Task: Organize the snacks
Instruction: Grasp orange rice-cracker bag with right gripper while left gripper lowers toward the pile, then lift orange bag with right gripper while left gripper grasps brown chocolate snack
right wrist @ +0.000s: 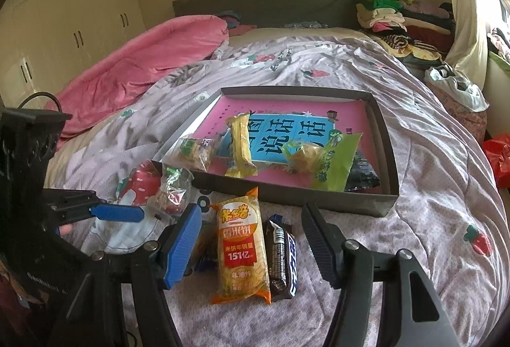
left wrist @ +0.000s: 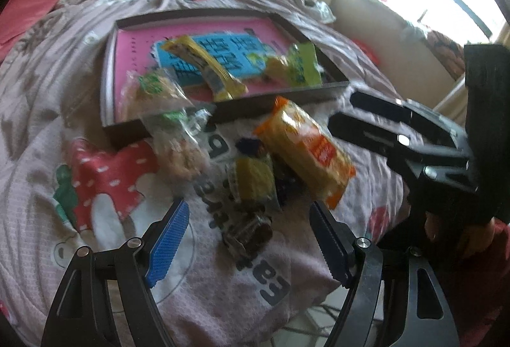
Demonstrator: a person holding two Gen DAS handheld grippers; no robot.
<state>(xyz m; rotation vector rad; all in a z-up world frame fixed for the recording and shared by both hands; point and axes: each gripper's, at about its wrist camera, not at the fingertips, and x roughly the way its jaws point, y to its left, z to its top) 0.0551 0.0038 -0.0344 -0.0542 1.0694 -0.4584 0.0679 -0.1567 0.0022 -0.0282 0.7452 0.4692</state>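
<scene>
Bed (right wrist: pixel 414 155) quilt soft, uneven | loose snacks lower centre, before shallow box (right wrist: pixel 387 152) | left hand-held gripper (left wrist: pixel 248 238) wide over brown bar (left wrist: pixel 248 235) | right hand-held gripper (right wrist: pixel 251 241) half-open, empty, straddling orange rice-cracker pack (right wrist: pixel 240 248) | risk: pads snag quilt or pinch neighbouring chocolate bar (right wrist: pixel 282 261)

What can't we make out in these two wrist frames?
- Small dark snack between the open left gripper fingers: left wrist view, motion blur, label unreadable.
- Dark packet in the box: right wrist view, mostly hidden by the green wrapper.
- Snack beside the orange rice cracker pack: hidden by the right gripper finger.
</scene>
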